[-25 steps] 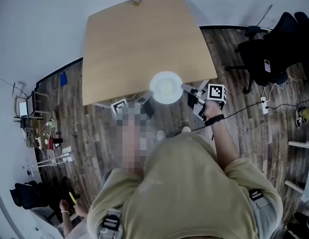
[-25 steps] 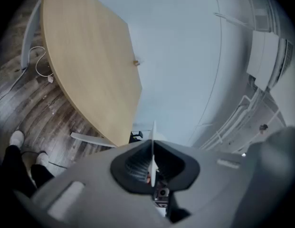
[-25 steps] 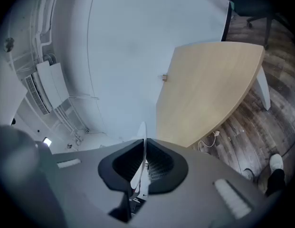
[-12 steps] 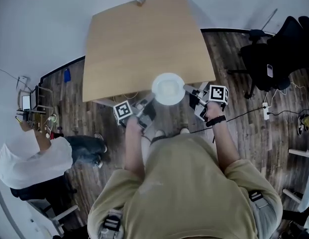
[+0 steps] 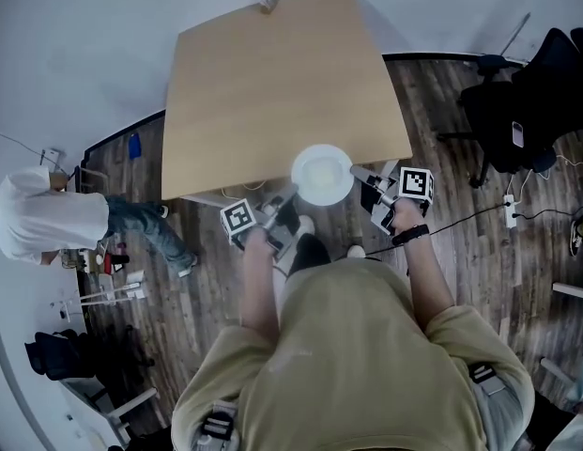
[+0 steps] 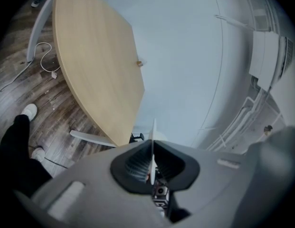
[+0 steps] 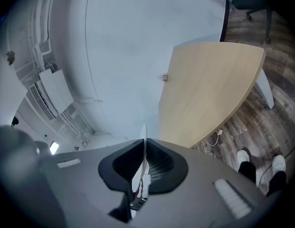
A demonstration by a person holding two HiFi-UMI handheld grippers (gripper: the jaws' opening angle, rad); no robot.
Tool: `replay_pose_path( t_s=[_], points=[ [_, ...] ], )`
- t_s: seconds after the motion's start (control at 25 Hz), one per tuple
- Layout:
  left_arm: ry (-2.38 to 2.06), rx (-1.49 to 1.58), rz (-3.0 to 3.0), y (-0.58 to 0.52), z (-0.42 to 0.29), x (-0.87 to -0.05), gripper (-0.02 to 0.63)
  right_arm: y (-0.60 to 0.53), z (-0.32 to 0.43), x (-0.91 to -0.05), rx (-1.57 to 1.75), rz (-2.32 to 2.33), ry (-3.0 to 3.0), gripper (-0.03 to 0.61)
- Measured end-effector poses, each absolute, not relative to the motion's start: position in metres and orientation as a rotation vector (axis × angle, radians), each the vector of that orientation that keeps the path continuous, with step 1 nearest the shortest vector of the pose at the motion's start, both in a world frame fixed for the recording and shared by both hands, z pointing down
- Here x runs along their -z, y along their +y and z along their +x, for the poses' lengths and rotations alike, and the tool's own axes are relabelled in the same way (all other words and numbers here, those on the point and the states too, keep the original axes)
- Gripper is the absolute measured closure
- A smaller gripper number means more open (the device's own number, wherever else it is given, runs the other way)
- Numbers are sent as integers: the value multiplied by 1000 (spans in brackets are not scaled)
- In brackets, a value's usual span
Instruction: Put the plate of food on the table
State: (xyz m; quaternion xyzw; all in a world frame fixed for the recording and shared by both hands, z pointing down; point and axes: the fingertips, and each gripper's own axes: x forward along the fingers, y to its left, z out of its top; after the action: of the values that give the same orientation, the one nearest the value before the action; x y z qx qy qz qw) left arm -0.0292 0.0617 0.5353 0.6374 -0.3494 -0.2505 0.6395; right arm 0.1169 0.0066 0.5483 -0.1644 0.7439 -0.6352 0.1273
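Observation:
A white round plate (image 5: 322,174) hangs over the near edge of the light wooden table (image 5: 272,83); its contents look pale and I cannot make them out. My left gripper (image 5: 290,193) is shut on the plate's left rim. On the opposite rim my right gripper (image 5: 356,173) is shut as well. In the left gripper view the plate (image 6: 152,148) shows edge-on as a thin white line pinched between the jaws, with the table (image 6: 90,65) to the left. The right gripper view has the plate's rim (image 7: 139,172) clamped the same way, table (image 7: 209,94) at right.
A small object (image 5: 265,0) sits at the table's far edge. A person in a white shirt (image 5: 38,219) stands on the wooden floor at left, near a blue bottle (image 5: 133,146). Black office chairs (image 5: 526,101) and cables (image 5: 479,216) are at right.
The plate and both grippers have barely shifted against the table's near edge. The person in white has walked along the left side of the room.

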Motion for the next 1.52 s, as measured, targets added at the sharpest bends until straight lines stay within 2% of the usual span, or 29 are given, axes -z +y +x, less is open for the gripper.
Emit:
replay_pose_path(
  t_s=[0.2, 0.4, 0.68, 0.92, 1.24, 1.52],
  points=[
    [-787, 577, 1443, 32, -38, -543, 601, -20, 112, -558, 1825, -530, 2155, 561],
    [-752, 573, 1420, -40, -87, -549, 601, -86, 64, -563, 1860, -600, 2112, 560],
    [-714, 589, 1485, -47, -92, -539, 601, -91, 60, -549, 1771, -622, 2148, 560],
    [-689, 603, 1472, -142, -186, -535, 601, -183, -33, -543, 1772, -656, 2134, 560],
    [-678, 582, 1499, -158, -215, -534, 601, -190, -61, -541, 1730, -694, 2113, 560],
    [-666, 519, 1490, -168, -204, -560, 603, -191, -46, -564, 1772, -785, 2082, 560]
  ],
)
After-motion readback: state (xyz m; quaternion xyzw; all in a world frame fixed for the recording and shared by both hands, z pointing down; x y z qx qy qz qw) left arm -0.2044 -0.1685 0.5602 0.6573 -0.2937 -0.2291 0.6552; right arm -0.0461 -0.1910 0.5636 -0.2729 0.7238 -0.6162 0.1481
